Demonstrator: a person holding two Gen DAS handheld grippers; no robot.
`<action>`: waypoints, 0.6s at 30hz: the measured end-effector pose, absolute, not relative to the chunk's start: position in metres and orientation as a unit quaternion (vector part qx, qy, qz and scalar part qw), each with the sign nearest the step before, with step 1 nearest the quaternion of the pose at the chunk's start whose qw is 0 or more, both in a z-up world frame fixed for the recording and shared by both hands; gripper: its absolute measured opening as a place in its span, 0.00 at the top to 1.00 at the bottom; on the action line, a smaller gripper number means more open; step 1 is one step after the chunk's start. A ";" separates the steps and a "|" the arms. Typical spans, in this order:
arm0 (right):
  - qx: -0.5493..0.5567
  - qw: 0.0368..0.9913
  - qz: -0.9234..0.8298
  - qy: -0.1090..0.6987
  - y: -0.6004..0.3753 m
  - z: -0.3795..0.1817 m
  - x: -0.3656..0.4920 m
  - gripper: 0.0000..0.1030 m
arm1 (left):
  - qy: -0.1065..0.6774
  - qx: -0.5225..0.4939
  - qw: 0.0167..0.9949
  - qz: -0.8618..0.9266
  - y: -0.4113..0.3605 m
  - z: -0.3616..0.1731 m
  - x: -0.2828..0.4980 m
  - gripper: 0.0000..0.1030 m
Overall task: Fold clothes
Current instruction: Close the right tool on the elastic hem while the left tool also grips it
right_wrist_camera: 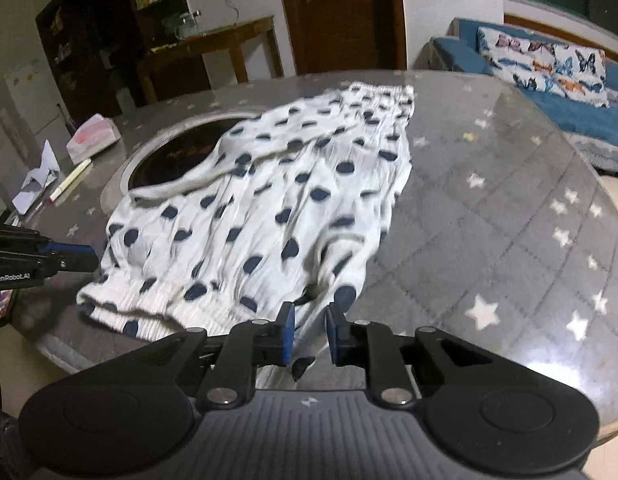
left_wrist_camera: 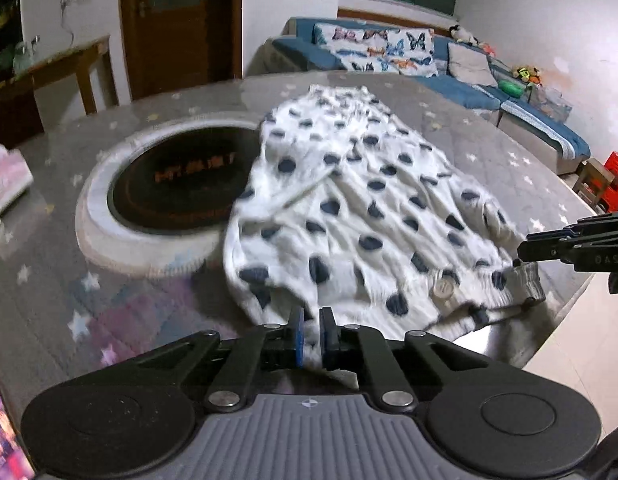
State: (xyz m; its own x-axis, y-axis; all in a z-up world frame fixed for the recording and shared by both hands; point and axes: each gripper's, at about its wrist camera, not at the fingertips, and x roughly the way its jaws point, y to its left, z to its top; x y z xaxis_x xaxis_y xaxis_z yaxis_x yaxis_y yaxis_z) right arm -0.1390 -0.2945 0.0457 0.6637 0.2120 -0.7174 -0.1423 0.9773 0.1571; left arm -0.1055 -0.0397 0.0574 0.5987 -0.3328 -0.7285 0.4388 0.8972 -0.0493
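Note:
A white garment with dark blue polka dots (left_wrist_camera: 361,208) lies spread on the round table (left_wrist_camera: 521,176), partly over its dark centre plate (left_wrist_camera: 177,184). My left gripper (left_wrist_camera: 311,334) is at its near left edge, its blue pads nearly together with white cloth between them. In the right wrist view the garment (right_wrist_camera: 261,216) reaches from the far side to the near edge. My right gripper (right_wrist_camera: 310,332) is at the garment's near right corner, jaws narrowly apart with cloth between them. Each gripper shows from the side in the other's view: the right one (left_wrist_camera: 521,250) and the left one (right_wrist_camera: 93,258).
The table has a grey star-patterned cover under glass (right_wrist_camera: 489,216). A tissue pack (right_wrist_camera: 93,136), folded paper (right_wrist_camera: 41,176) and a pen (right_wrist_camera: 71,182) lie at its left. A phone (left_wrist_camera: 5,436) sits near the left edge. A blue sofa (left_wrist_camera: 449,76) stands behind.

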 end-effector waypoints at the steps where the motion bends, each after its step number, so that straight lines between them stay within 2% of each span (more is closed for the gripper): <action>1: 0.041 0.914 0.095 0.393 -0.296 0.049 -0.138 0.84 | 0.384 0.071 0.894 -0.218 -0.042 0.061 -0.104 0.85; 2: 0.040 0.916 0.093 0.388 -0.297 0.051 -0.135 0.84 | 0.376 0.073 0.898 -0.219 -0.045 0.066 -0.101 0.81; 4: 0.036 0.922 0.087 0.377 -0.299 0.056 -0.129 0.84 | 0.360 0.080 0.903 -0.218 -0.052 0.073 -0.095 0.65; 9: 0.032 0.928 0.076 0.363 -0.302 0.057 -0.105 0.83 | 0.327 0.113 0.912 -0.218 -0.088 0.083 -0.067 0.61; 18: 0.032 0.929 0.087 0.358 -0.299 0.041 -0.068 0.83 | 0.327 0.142 0.907 -0.226 -0.157 0.084 0.007 0.61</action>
State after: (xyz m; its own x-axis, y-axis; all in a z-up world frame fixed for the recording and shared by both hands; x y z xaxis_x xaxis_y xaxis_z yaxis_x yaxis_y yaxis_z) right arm -0.0677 -0.2990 0.0409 0.7292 0.1841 -0.6590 -0.1379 0.9829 0.1219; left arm 0.0072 -0.1571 0.0837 0.6842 -0.3170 -0.6567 0.5026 0.8575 0.1097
